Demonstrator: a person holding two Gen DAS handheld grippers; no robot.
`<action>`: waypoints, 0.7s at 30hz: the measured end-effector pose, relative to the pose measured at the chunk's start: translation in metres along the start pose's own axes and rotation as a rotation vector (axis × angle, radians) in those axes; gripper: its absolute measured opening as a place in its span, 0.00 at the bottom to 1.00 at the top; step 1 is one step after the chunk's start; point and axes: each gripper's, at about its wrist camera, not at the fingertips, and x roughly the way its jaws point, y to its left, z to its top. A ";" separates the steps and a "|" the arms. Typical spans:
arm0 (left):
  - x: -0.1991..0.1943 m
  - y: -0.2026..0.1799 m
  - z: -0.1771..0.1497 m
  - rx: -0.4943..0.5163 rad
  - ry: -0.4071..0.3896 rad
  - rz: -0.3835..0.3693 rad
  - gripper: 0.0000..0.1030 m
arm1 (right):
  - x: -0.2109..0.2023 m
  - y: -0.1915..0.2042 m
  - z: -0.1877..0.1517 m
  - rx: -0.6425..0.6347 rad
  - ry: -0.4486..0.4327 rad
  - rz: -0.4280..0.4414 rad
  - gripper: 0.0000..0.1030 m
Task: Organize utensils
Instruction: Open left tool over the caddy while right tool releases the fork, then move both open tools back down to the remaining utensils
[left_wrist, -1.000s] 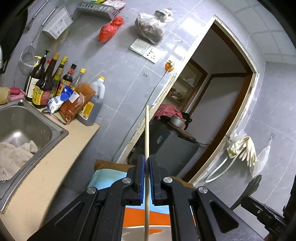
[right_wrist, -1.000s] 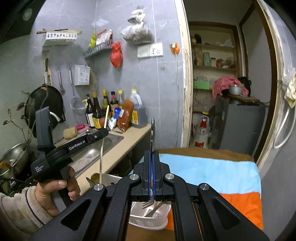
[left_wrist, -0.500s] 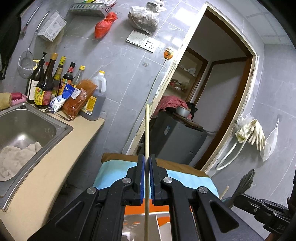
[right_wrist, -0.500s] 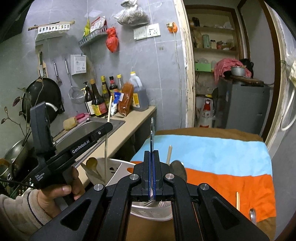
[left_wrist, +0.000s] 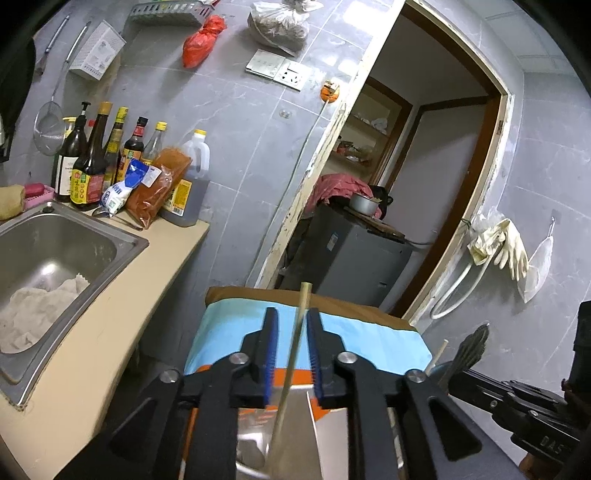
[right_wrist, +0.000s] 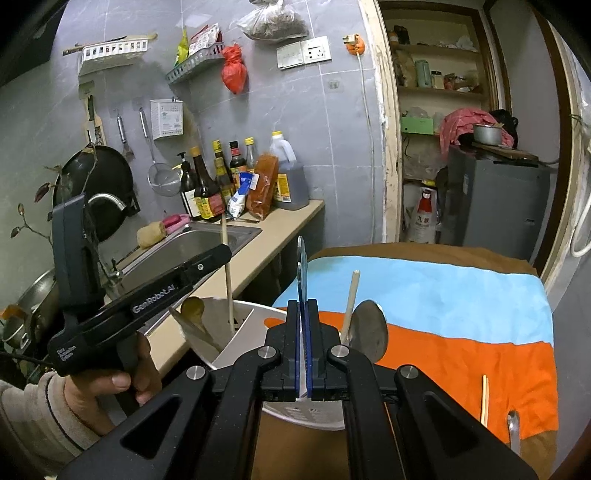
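The left gripper (left_wrist: 289, 334) is opening, its jaws apart around 1 wooden chopstick (left_wrist: 291, 354) standing in the white utensil holder (right_wrist: 243, 332). The right gripper (right_wrist: 303, 325) clamps a fork (right_wrist: 301, 266) upright above that holder.

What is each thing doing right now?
left hand-held gripper: jaws opening, pads off the chopstick
chopstick: loose between the jaws, lower end in the holder
right hand-held gripper: shut on the fork
fork: upright, over the holder
utensil holder: upright, holding spoons
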 end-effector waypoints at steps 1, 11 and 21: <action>-0.002 0.001 0.000 -0.005 0.002 0.000 0.21 | -0.001 -0.001 0.000 0.005 0.001 0.004 0.02; -0.032 0.000 0.005 -0.018 -0.037 0.026 0.48 | -0.021 -0.007 0.002 0.041 -0.036 0.035 0.04; -0.060 -0.039 0.009 0.072 -0.073 0.032 0.81 | -0.060 -0.023 0.002 0.063 -0.097 0.006 0.31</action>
